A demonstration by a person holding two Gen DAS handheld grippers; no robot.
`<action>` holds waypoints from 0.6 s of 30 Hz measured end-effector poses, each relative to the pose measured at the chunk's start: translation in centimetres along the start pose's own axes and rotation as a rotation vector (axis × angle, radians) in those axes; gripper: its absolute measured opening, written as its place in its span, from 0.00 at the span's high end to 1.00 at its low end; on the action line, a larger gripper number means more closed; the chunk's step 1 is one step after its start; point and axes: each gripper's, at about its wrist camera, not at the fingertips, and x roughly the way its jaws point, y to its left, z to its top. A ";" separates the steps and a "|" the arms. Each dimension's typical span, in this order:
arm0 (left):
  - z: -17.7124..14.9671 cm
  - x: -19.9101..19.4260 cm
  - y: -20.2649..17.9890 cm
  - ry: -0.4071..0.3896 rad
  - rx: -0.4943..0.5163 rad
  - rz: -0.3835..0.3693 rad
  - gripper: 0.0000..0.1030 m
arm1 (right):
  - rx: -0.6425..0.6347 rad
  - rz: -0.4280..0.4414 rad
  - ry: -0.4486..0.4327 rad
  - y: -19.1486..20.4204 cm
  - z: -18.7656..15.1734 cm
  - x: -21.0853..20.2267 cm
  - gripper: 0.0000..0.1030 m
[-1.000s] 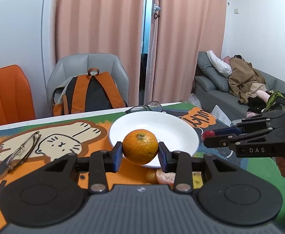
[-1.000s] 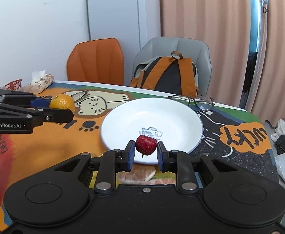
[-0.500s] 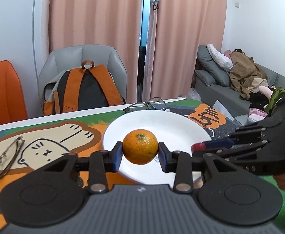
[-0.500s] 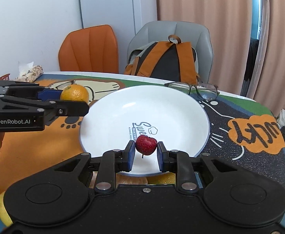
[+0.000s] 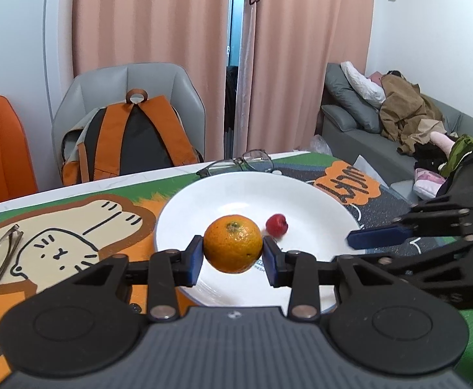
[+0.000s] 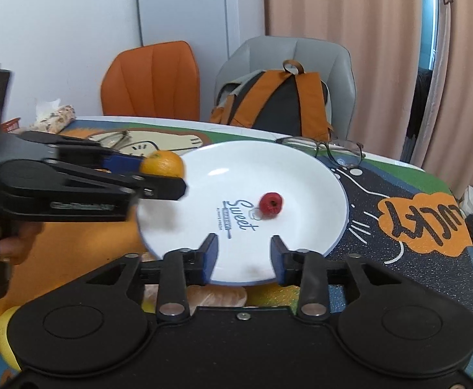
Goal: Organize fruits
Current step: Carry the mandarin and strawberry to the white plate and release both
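The left gripper [image 5: 233,253] clamps a mandarin orange [image 5: 233,243] over the white plate's [image 6: 301,168] near-left rim, apparently to set it down. The right gripper [image 6: 243,257] is opening, nothing between its jaws; the small red fruit [image 6: 270,205] lies mid-plate.

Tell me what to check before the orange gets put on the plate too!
1. Orange pinched tight in the left tool: ok.
2. Orange over the white plate: ok.
3. Small red fruit on the plate, clear of the orange: ok.
4. Right tool opening, nothing between its fingers: ok.
5. Right tool out of the left tool's way: cannot tell.
6. Glasses off the plate: ok.
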 end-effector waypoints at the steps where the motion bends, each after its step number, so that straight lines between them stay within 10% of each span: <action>1: 0.0 0.2 0.0 0.005 0.000 -0.001 0.64 | -0.003 0.004 -0.005 0.1 0.0 -0.3 0.59; 13: -0.2 2.2 -0.5 0.055 0.007 -0.012 0.60 | -0.035 0.062 -0.044 2.5 -1.4 -4.4 0.36; 18: 0.0 1.2 -0.4 0.041 0.004 -0.021 0.35 | -0.068 0.076 -0.025 3.3 -2.5 -5.0 0.32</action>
